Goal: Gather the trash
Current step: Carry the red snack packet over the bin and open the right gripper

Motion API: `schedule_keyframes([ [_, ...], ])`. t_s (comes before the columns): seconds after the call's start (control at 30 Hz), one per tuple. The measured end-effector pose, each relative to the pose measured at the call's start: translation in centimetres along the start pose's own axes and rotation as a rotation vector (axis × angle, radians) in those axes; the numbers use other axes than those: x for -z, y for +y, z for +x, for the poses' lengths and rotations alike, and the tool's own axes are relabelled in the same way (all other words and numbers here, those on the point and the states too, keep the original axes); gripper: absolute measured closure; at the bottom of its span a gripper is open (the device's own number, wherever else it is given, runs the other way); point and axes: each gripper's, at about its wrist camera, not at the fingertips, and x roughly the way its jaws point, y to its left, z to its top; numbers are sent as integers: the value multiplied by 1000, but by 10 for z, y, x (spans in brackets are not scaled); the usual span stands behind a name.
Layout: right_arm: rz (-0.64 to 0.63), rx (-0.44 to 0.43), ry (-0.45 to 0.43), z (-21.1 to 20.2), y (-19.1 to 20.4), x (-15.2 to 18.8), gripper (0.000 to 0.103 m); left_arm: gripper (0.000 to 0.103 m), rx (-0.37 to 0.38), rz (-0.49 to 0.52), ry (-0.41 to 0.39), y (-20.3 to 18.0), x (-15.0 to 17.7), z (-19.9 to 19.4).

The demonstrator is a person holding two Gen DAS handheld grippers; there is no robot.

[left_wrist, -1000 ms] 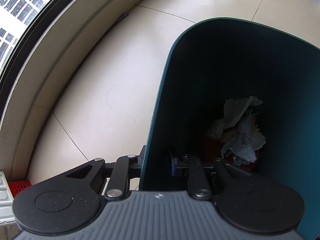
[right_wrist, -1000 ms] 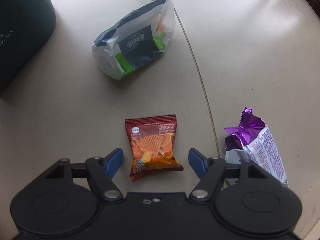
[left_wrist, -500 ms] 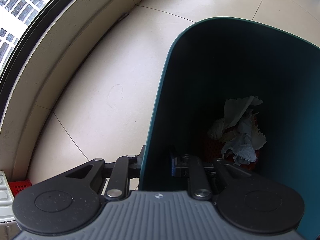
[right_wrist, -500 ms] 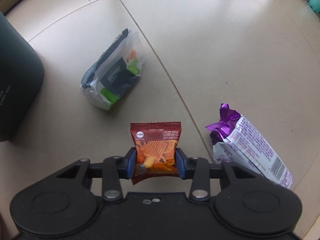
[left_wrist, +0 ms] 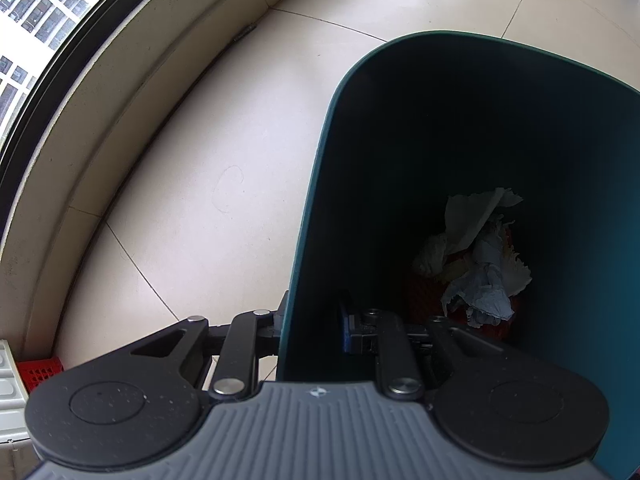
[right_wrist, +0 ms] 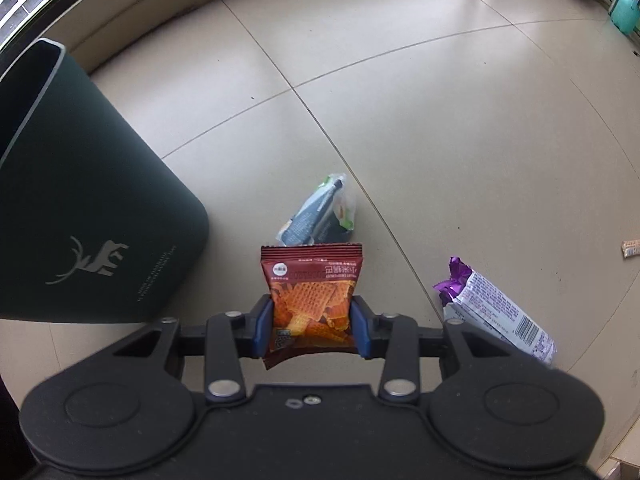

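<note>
- One red crinkly snack packet printed with lattice crackers is off the tiled floor, pinched at both side edges between the blue pads of the right claw; those jaws have just been closing, and the packet now sits squarely between them, slightly bowed.
- Several pieces are already in: the left wrist view looks down into the dark green plastic bin, where crumpled white and pale blue tissues lie on something red at the bottom.
- Left claw is pressed nearly together on the bin's near wall, one finger outside and one inside, so the bin looks held steady for the drop.
- Three wrappers at least remain on the floor: a clear bag with a dark label and green inside just beyond the held packet, a white wrapper with a purple foil end to its right, and a small pale wrapper well apart at the right edge.
- Bin stands to the left of the held packet in the right wrist view, its opening at the upper left.
- Judging by this, the task is partway through: the red packet needs carrying over the rim and releasing, then the remaining wrappers follow.
</note>
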Motion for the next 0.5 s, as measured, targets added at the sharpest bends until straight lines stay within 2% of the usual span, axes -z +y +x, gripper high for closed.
schedule_keyframes([
  [0.27, -30, -53, -87, -75, 40, -19, 64, 83, 3, 0, 1, 0, 0, 0],
  [0.5, -102, -185, -192, -125, 91, -48, 64, 83, 6, 4, 2, 2, 2, 1],
])
